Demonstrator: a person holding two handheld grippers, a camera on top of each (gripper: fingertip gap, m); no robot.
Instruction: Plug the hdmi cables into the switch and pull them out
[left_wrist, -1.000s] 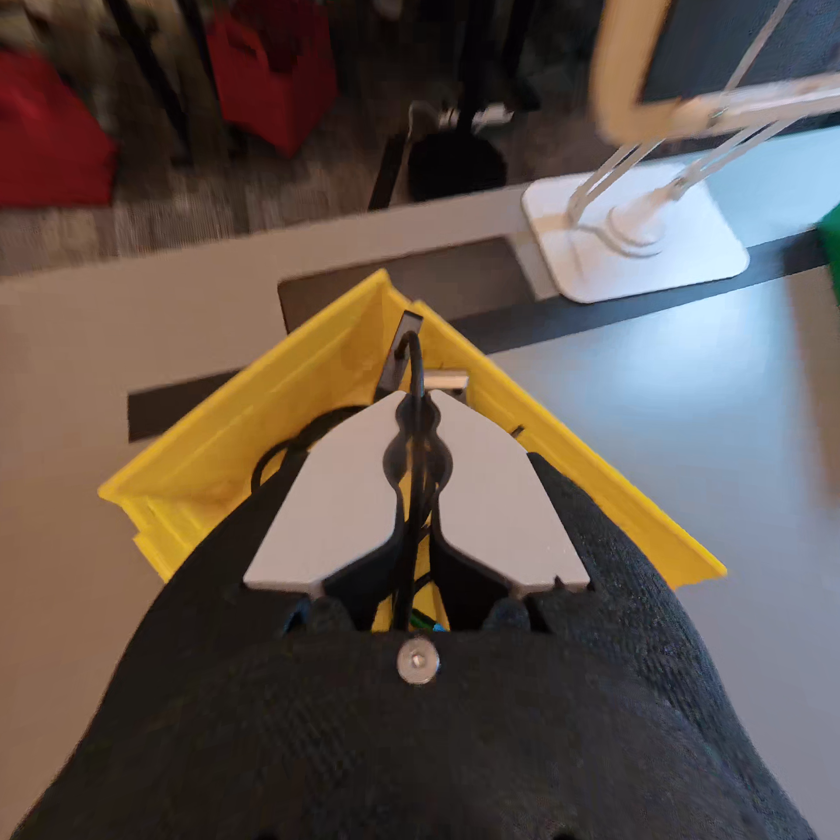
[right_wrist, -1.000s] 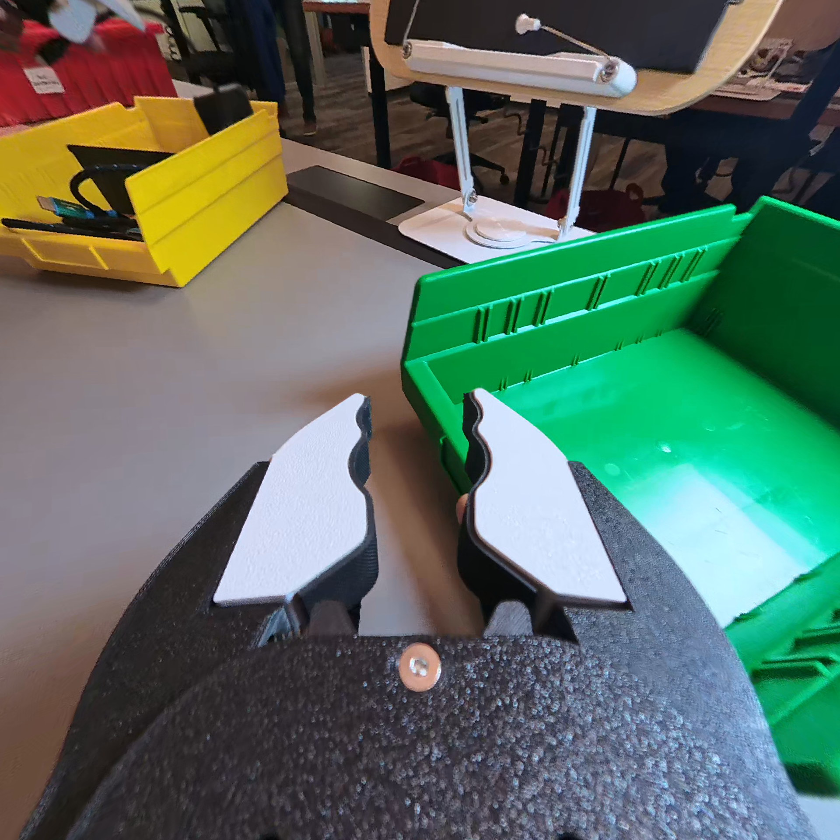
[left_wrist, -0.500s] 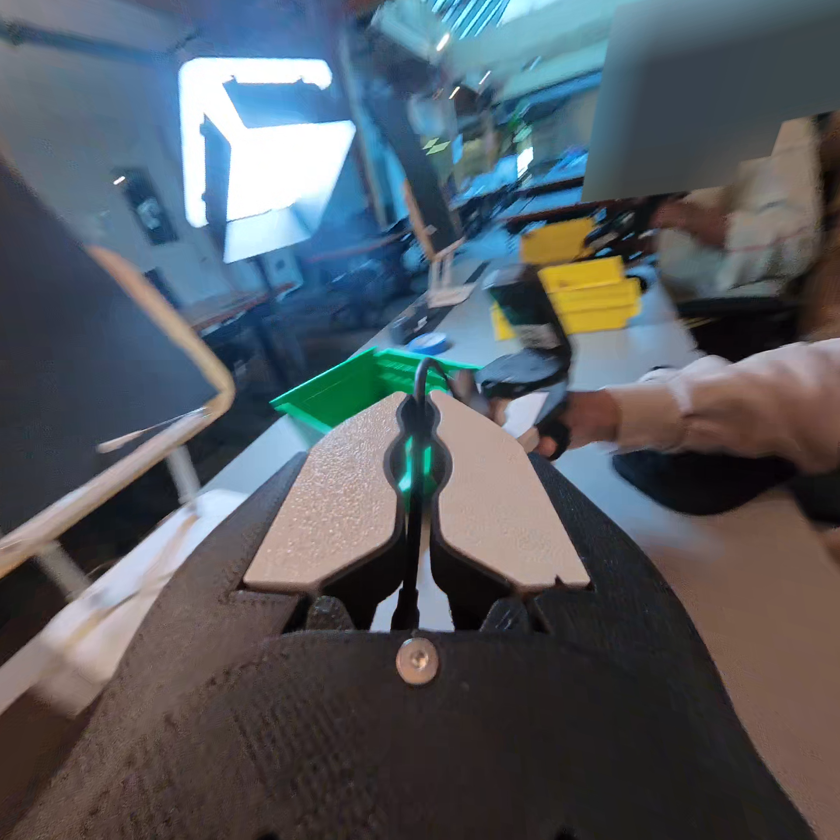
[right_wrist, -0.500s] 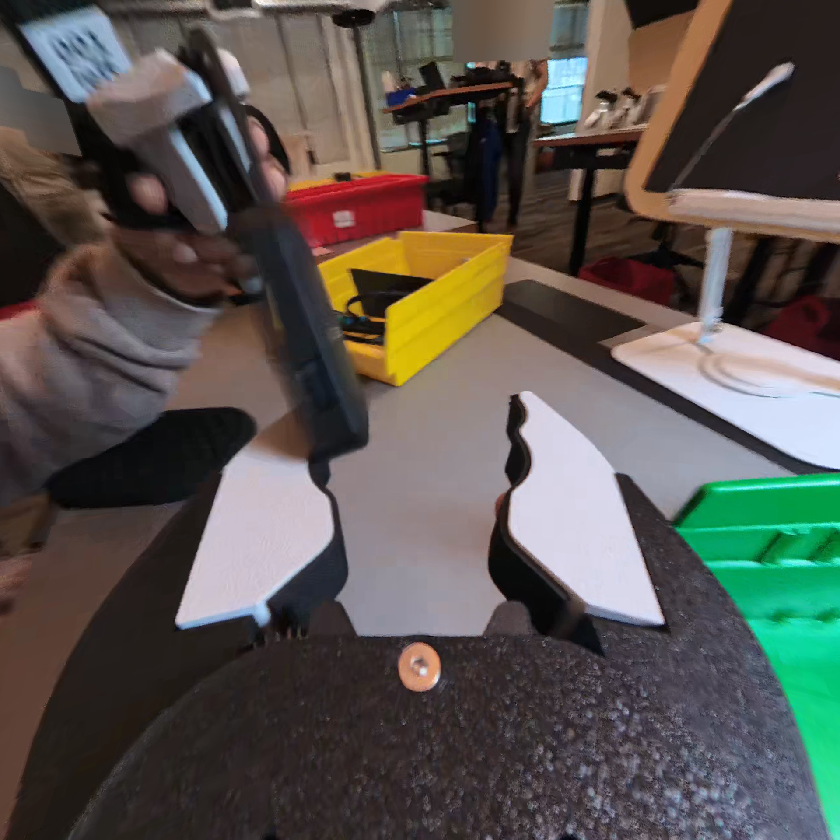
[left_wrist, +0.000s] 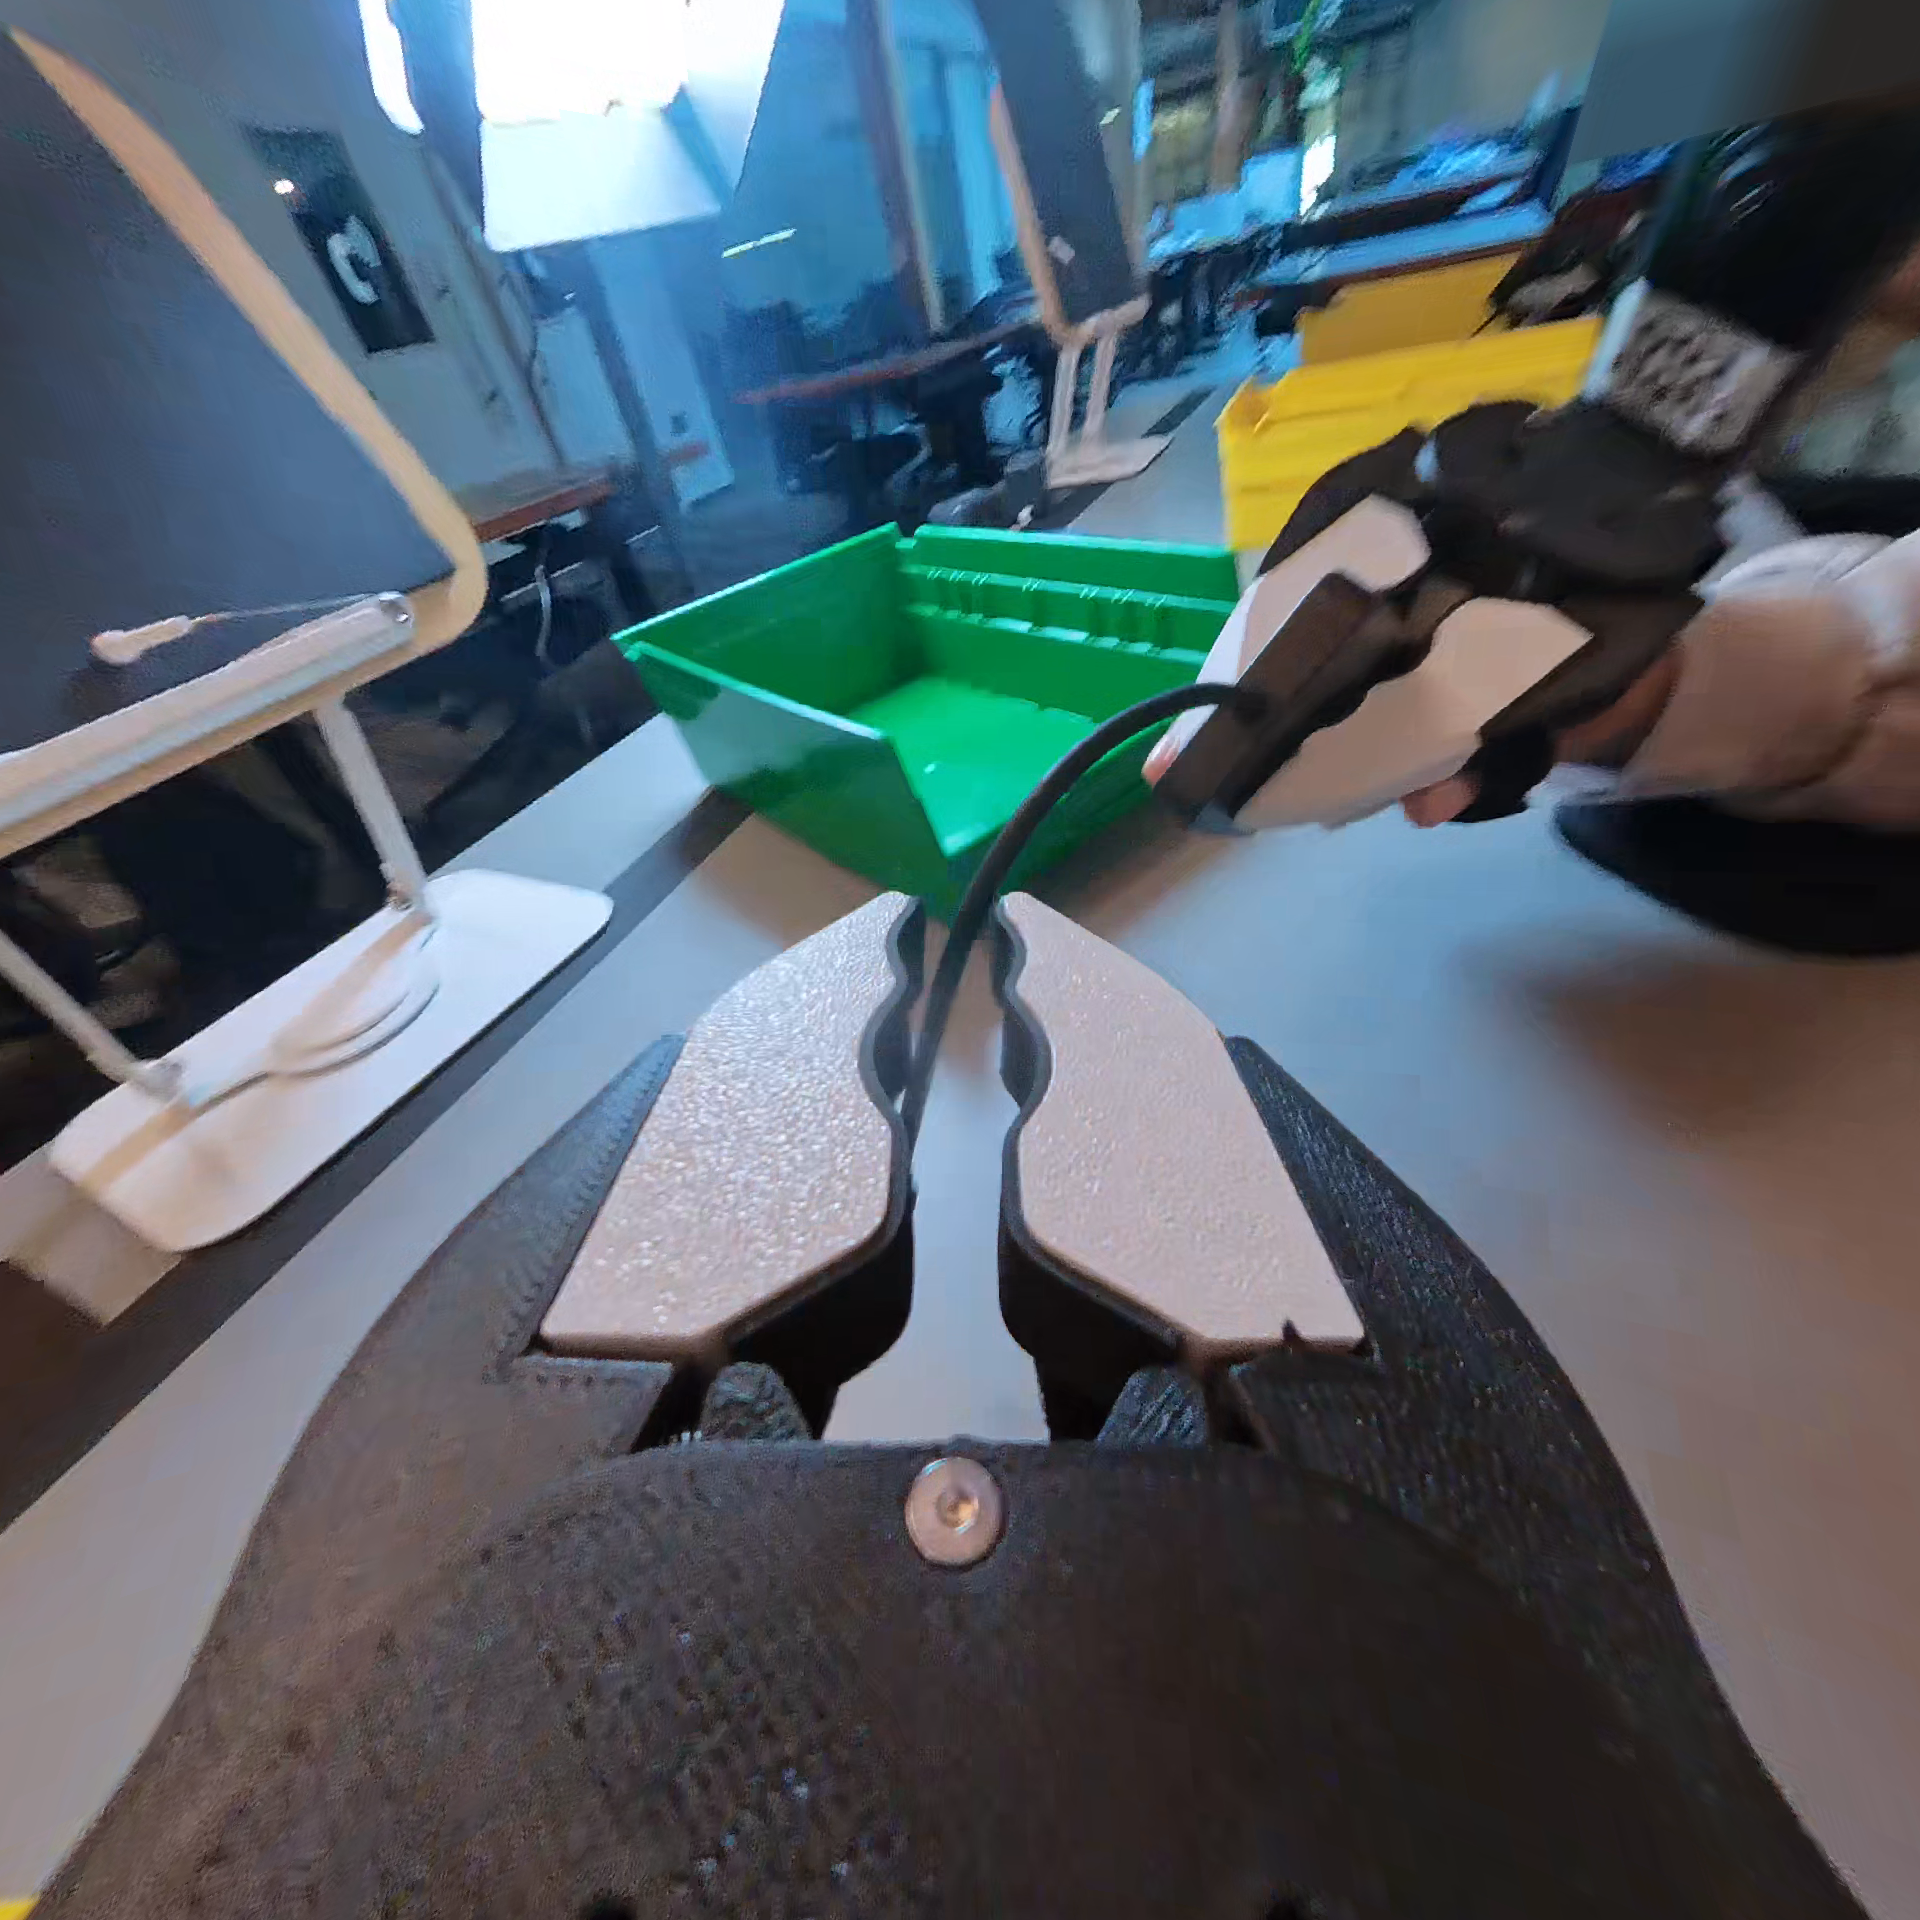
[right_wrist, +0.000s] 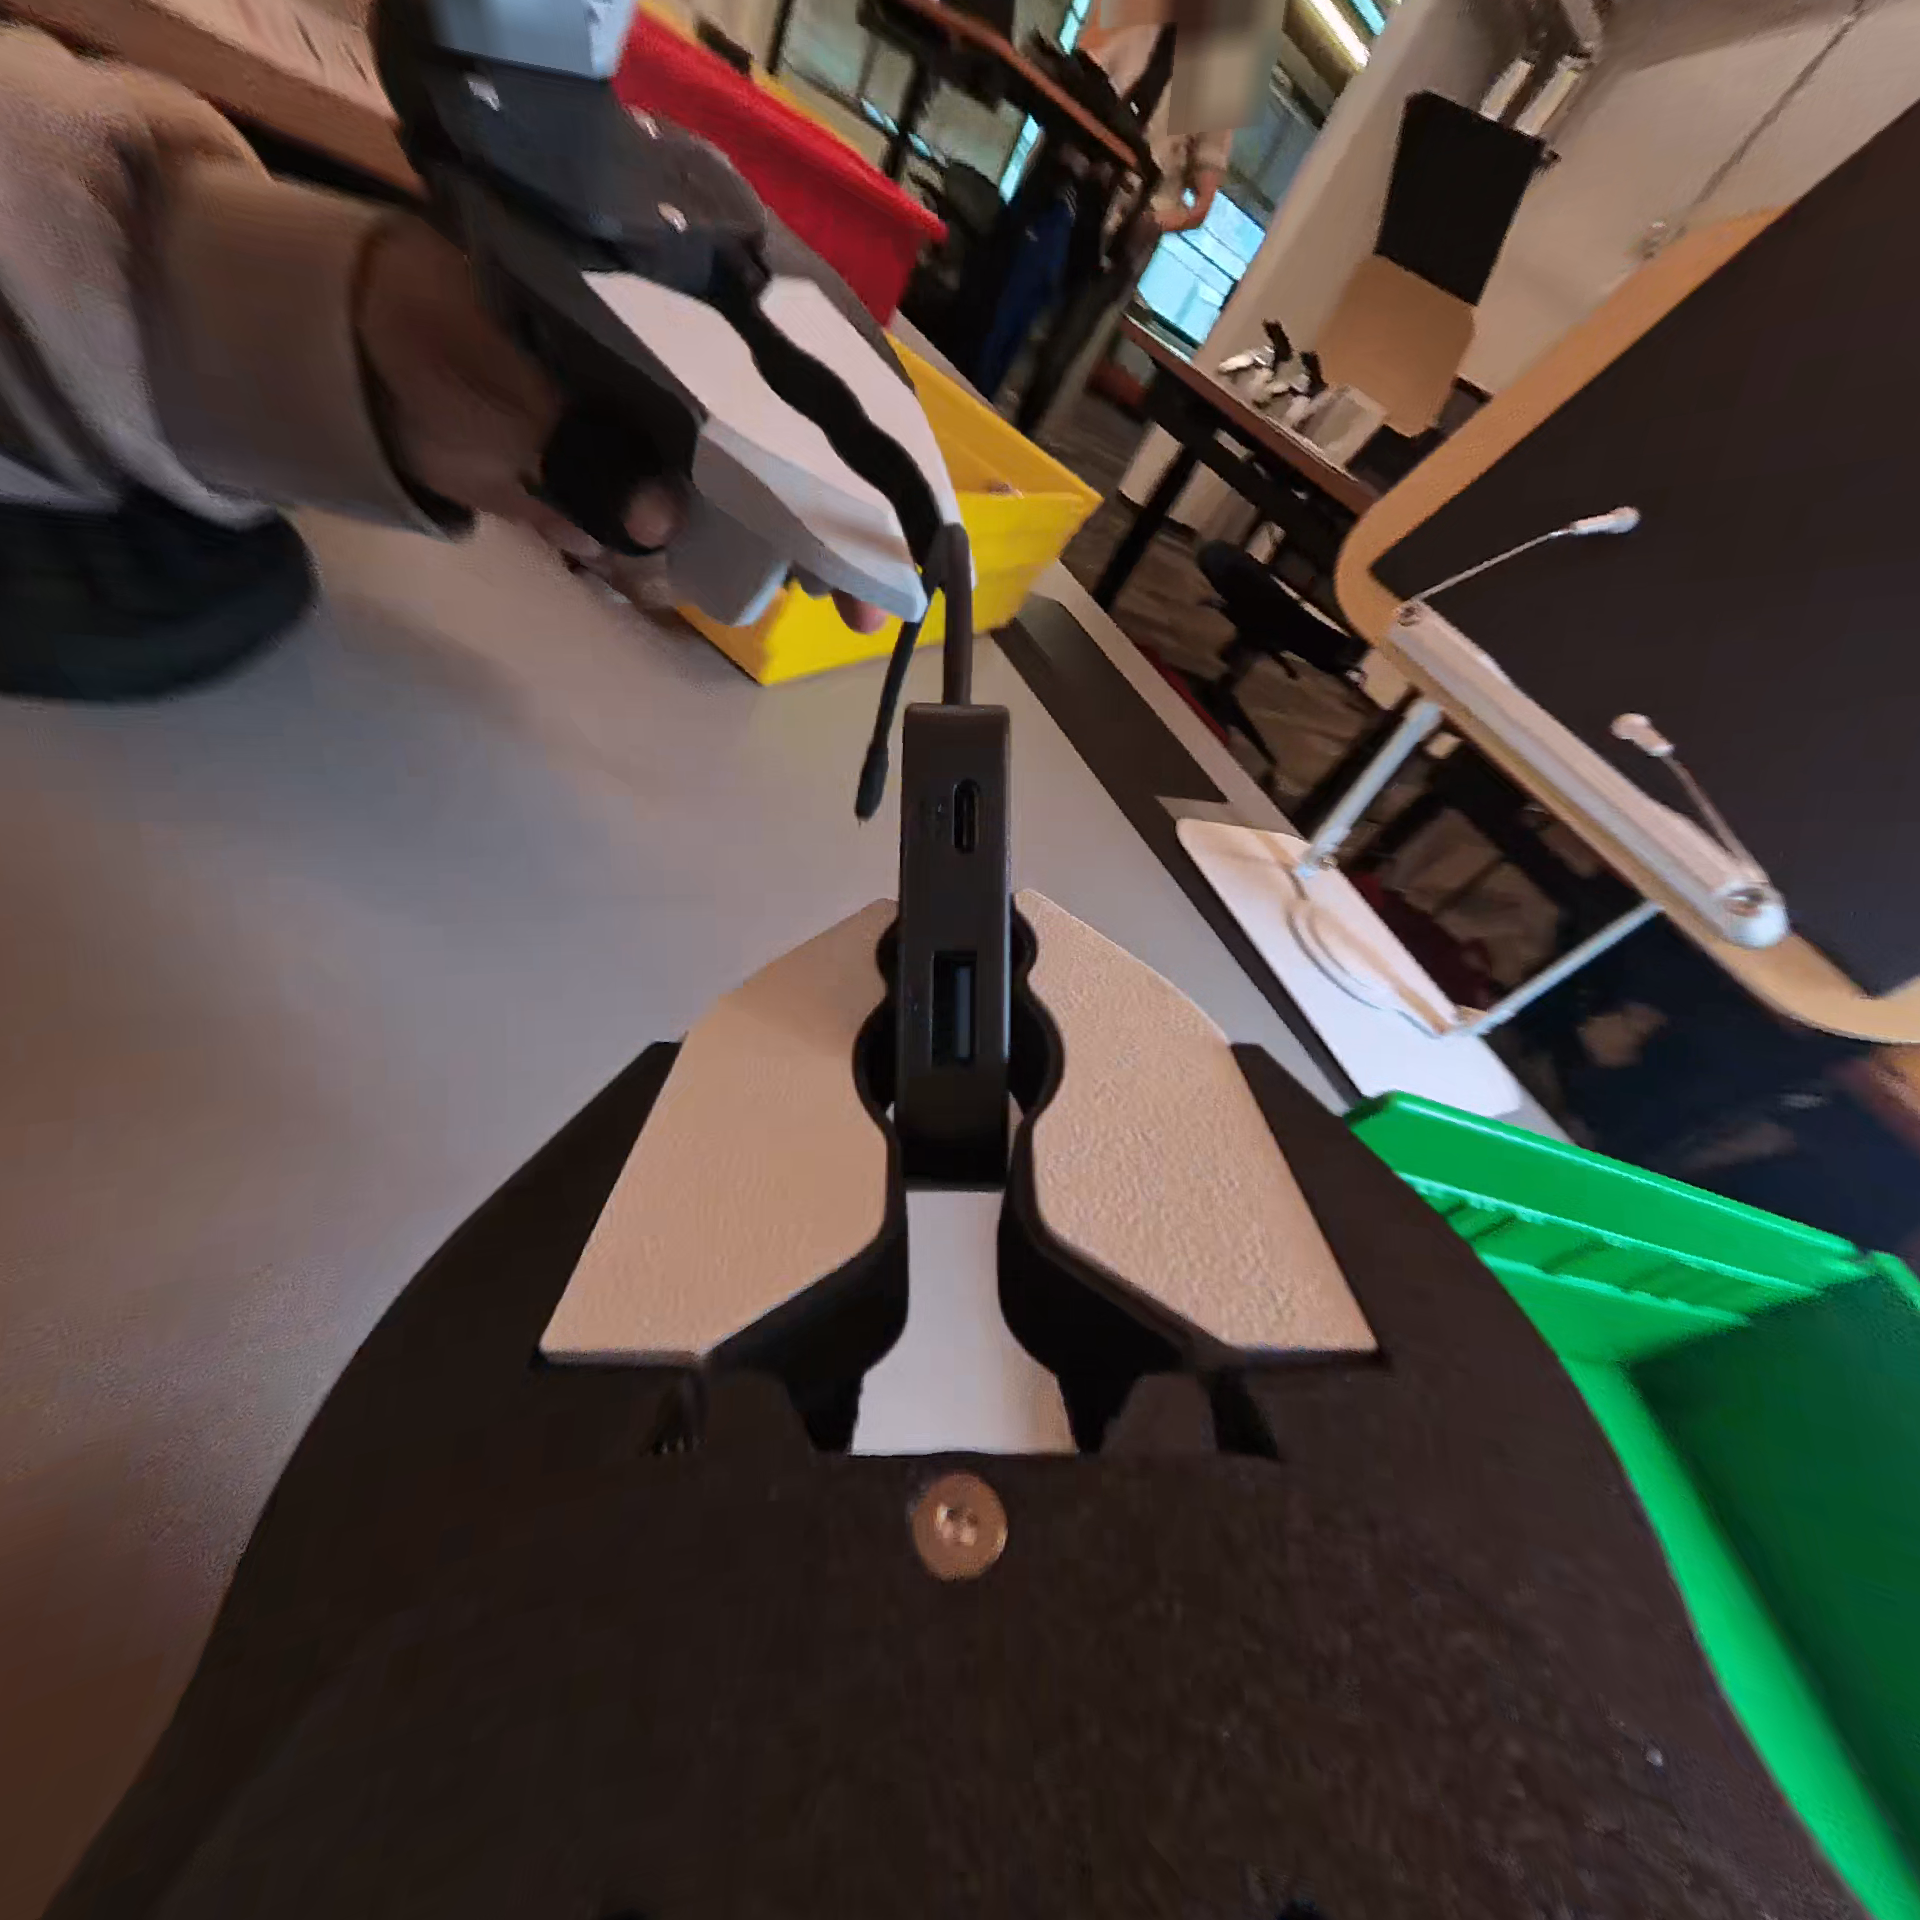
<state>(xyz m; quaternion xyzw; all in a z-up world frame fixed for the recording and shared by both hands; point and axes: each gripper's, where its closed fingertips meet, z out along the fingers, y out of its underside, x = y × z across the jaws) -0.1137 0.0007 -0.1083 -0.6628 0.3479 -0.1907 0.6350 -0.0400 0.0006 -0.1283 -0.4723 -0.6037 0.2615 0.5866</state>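
My right gripper (right_wrist: 951, 914) is shut on a black switch (right_wrist: 956, 935) and holds it upright above the grey table (right_wrist: 312, 935), ports facing the camera. A thin black cable (right_wrist: 961, 634) leaves the switch's far end and runs up to my left gripper (right_wrist: 925, 561); its free end hangs loose. In the left wrist view my left gripper (left_wrist: 951, 914) is slightly open, with the cable (left_wrist: 1039, 790) loose between the fingers, against the left one. It curves to the switch (left_wrist: 1278, 707) in the right gripper (left_wrist: 1226, 686).
An empty green bin (left_wrist: 790, 727) stands ahead of the left gripper, and right of the right gripper (right_wrist: 1662, 1278). A yellow bin (right_wrist: 997, 520) sits behind the left gripper. A white lamp base (left_wrist: 312, 1060) stands at the table's back. A hand (left_wrist: 1787, 675) holds the right gripper. Left tips to right tips: about 9 cm.
My left gripper carried the cable and switch from the yellow bin toward the right gripper, then opened. My right gripper, open and empty before, has shut on the switch.
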